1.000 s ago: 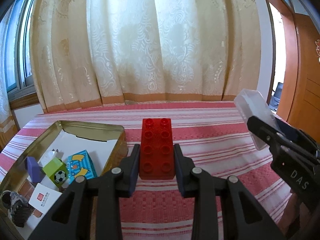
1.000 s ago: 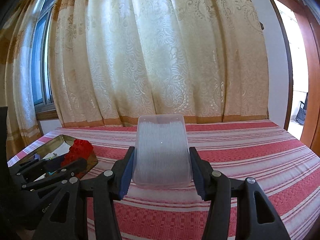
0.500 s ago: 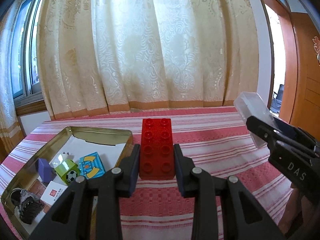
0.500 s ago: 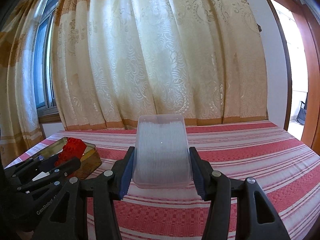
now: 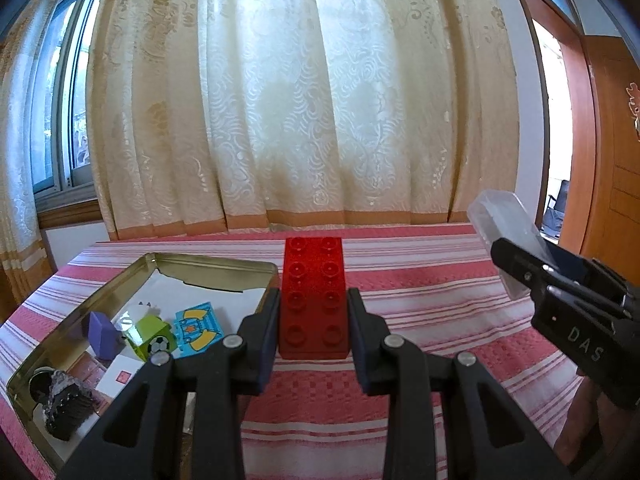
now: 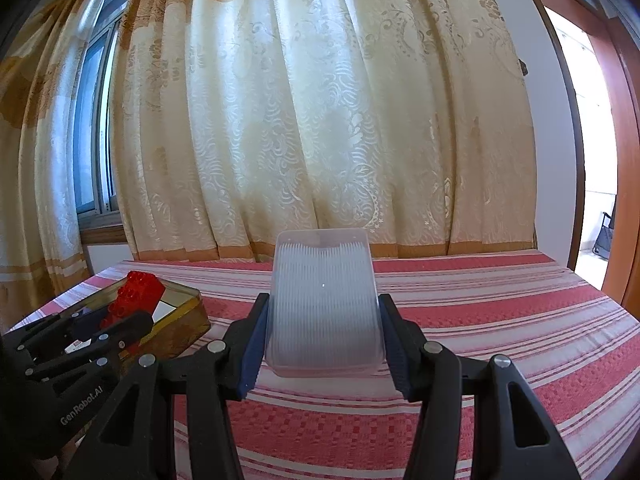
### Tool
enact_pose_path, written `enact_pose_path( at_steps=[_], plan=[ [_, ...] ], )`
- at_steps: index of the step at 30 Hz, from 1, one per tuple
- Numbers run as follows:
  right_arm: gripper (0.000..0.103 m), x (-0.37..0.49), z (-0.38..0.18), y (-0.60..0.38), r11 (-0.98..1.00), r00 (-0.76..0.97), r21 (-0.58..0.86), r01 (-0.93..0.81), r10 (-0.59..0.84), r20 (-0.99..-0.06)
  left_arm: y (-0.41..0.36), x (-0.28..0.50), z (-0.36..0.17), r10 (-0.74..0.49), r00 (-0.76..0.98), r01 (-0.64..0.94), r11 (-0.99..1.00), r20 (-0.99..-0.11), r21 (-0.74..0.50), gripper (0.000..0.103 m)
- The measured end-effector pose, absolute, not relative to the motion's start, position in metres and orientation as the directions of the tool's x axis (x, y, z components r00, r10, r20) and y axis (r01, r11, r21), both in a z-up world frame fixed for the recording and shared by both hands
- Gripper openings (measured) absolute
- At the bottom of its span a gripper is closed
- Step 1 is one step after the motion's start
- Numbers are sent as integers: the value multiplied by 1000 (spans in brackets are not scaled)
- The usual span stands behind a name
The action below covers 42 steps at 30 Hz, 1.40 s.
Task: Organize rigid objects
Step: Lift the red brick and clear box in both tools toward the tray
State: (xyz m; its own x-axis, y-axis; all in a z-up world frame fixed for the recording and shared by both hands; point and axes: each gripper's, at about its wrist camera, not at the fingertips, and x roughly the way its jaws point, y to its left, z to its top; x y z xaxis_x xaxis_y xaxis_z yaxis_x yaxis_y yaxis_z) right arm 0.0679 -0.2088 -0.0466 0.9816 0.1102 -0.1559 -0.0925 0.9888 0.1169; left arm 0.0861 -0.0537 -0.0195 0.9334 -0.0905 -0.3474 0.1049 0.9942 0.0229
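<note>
Two tools are seen, each clenched on one thing. The left tool [image 5: 313, 312] is closed on a red studded brick [image 5: 313, 298], which is held at lower centre of the left wrist view, above the striped table [image 5: 420, 292] and just right of the near right corner of a gold tin [image 5: 212, 266]. The right tool [image 6: 322, 332] is closed on a clear ribbed plastic box [image 6: 323, 304], held at lower centre of its own view over the table [image 6: 500, 320].

Open cloth is shown to the right of the tin across the whole middle and right of both frames, as far as the table's far edge, which lies against the foot of a cream curtain [image 5: 304, 100]. The table's right edge falls away toward a wooden door frame [image 6: 600, 140] at the right of the right wrist view.

Only in the left wrist view can the tin's inside be seen: a purple block [image 5: 102, 334], a green cube with a football [image 5: 152, 338], a blue printed cube [image 5: 198, 326], a white card [image 5: 120, 376] and a dark crinkled cup [image 5: 66, 404], all crowded in the lower left part, with bare white lining toward the tin's far wall. The right tool [image 5: 568, 308] with its box [image 5: 504, 236] is seen side-on at the right edge there. In the right wrist view the tin [image 6: 176, 332] is seen only from outside at lower left, with the brick [image 6: 134, 296] and left tool [image 6: 116, 326] over its rim.
</note>
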Motion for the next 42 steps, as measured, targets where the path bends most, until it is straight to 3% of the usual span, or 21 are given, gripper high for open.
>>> enact_pose_path(
  at_steps=[42],
  plan=[
    [55, 56, -44, -162, 975, 969, 97, -200, 212, -130, -7, 65, -13, -22, 955, 23, 1000, -296, -2, 31]
  ],
)
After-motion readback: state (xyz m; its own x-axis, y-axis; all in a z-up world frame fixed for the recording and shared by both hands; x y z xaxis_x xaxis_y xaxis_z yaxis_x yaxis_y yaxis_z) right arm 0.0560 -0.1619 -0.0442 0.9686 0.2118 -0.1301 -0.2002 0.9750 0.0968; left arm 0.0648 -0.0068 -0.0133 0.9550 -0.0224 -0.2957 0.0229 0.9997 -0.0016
